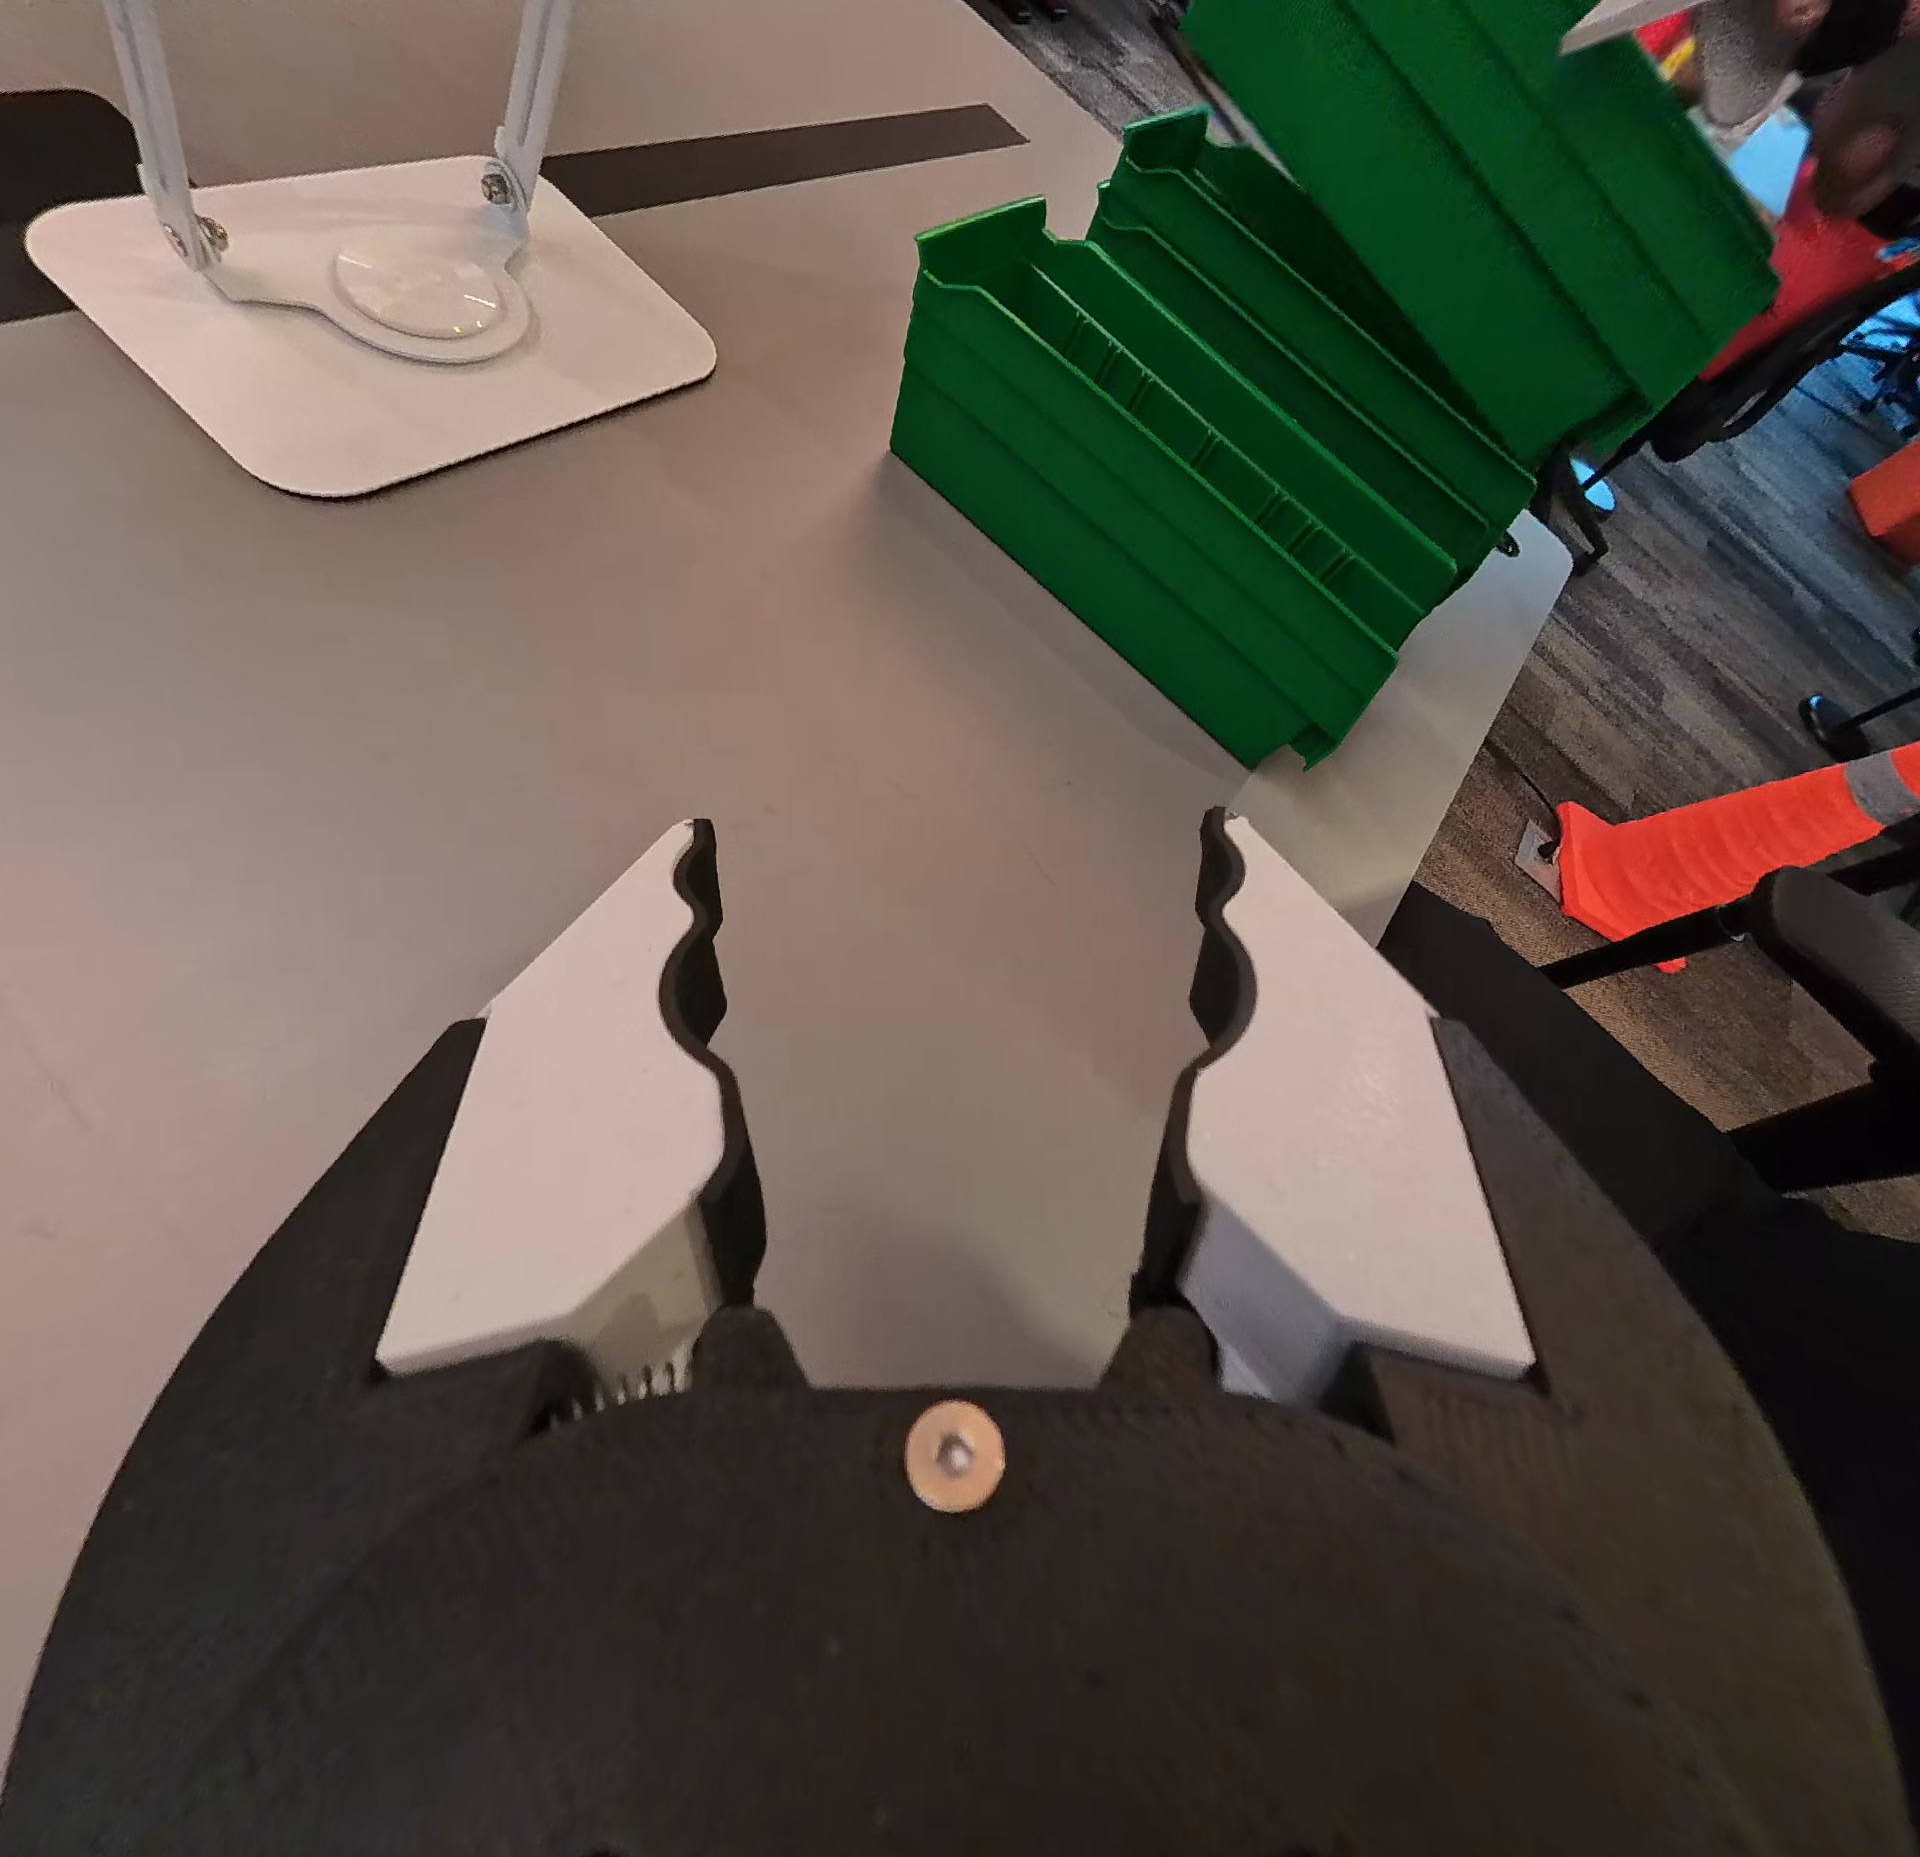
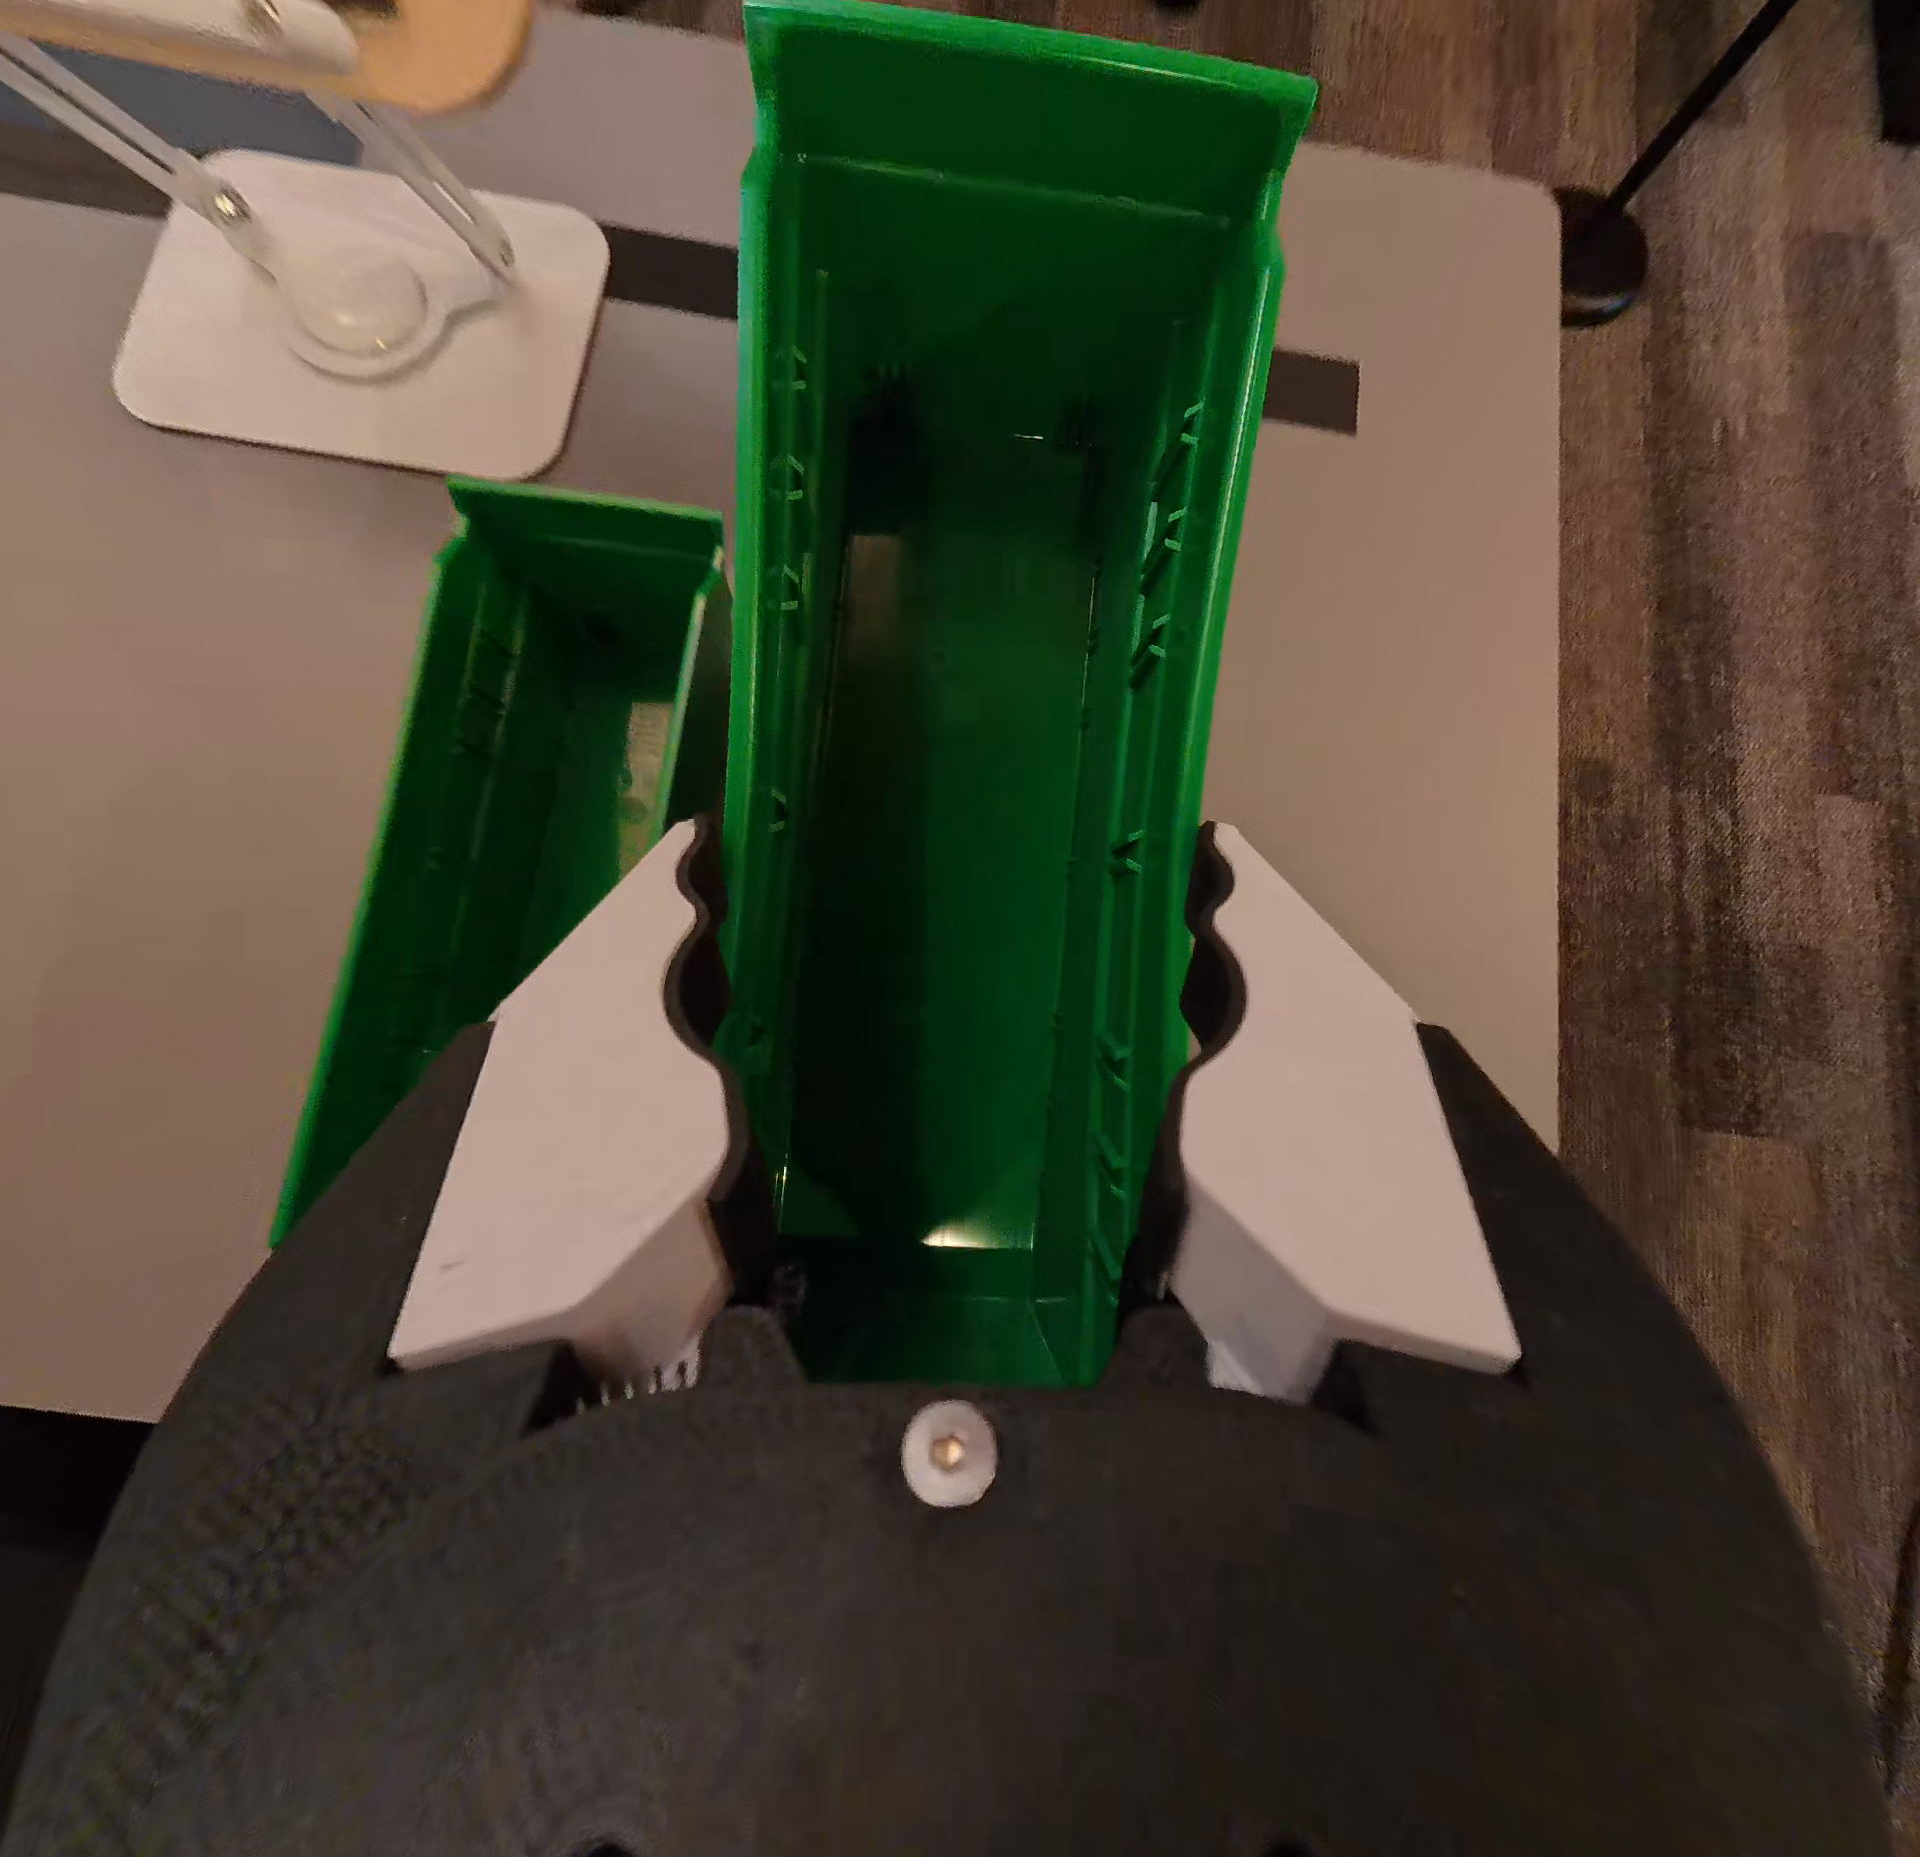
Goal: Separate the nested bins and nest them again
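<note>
- Currently the left gripper (image 1: 956, 831) hangs spread over bare grey table (image 1: 520, 768), holding nothing.
- Green bins (image 1: 1174, 457) sit nested on the table, upper right of the left wrist view.
- Right gripper (image 2: 956, 841) grips a lifted green bin (image 2: 987, 560) across its side walls, frame centre, raised above the table.
- Second bin (image 2: 540, 768) rests on the table, left of centre in the right wrist view.
- White stand (image 1: 364, 321), upper left.

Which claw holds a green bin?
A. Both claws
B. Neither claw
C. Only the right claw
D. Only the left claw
C: the right claw grips a lifted bin by its side walls, while the left claw is open with only bare table between its fingers.
</note>
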`<state>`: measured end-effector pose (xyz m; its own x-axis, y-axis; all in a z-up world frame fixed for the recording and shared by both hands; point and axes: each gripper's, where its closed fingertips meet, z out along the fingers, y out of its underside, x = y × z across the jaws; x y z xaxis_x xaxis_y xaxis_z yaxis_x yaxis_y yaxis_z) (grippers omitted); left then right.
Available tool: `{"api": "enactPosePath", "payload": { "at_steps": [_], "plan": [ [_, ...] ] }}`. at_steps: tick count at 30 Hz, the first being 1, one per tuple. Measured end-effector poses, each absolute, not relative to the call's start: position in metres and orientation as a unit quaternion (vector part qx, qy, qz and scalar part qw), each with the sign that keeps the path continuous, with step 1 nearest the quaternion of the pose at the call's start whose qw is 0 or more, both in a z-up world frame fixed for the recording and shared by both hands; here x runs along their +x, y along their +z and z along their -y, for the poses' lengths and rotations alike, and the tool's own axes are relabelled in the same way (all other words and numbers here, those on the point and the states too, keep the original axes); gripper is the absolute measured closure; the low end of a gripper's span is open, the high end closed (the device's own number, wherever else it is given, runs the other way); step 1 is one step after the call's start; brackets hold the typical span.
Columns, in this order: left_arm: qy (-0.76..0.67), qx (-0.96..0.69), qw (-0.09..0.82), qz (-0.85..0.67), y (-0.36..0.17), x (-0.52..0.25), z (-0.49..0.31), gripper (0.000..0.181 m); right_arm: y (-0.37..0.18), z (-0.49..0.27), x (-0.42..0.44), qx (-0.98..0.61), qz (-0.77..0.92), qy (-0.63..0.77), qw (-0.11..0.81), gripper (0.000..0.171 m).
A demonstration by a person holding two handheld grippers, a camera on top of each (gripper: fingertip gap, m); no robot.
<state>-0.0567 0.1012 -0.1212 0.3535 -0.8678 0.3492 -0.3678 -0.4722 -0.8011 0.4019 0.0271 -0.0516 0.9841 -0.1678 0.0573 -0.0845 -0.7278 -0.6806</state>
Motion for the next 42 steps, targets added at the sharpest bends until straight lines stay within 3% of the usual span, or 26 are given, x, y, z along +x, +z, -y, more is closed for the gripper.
{"api": "enactPosePath", "payload": {
  "at_steps": [9,14,18,25,33,42],
  "plan": [
    [-0.403,-0.756,0.319,-0.405,-0.116,-0.057,-0.101,0.09,0.038,-0.054,0.324,-0.9,-0.001,-0.036,0.434,0.081],
    [-0.405,-0.753,0.323,-0.405,-0.112,-0.058,-0.1,0.09,0.049,-0.083,0.241,-0.888,0.031,0.069,0.454,0.081],
    [-0.406,-0.753,0.329,-0.401,-0.108,-0.064,-0.102,0.09,0.021,-0.105,0.187,-0.882,0.032,0.129,0.451,0.081],
    [-0.411,-0.752,0.34,-0.388,-0.102,-0.075,-0.109,0.091,-0.072,-0.127,0.121,-0.892,-0.001,0.141,0.43,0.08],
    [-0.414,-0.75,0.338,-0.389,-0.103,-0.075,-0.109,0.091,-0.169,-0.133,0.111,-0.918,-0.052,0.1,0.38,0.076],
    [-0.412,-0.752,0.333,-0.393,-0.106,-0.072,-0.107,0.09,-0.189,-0.138,0.119,-0.925,-0.088,0.071,0.362,0.065]
  ]
}}
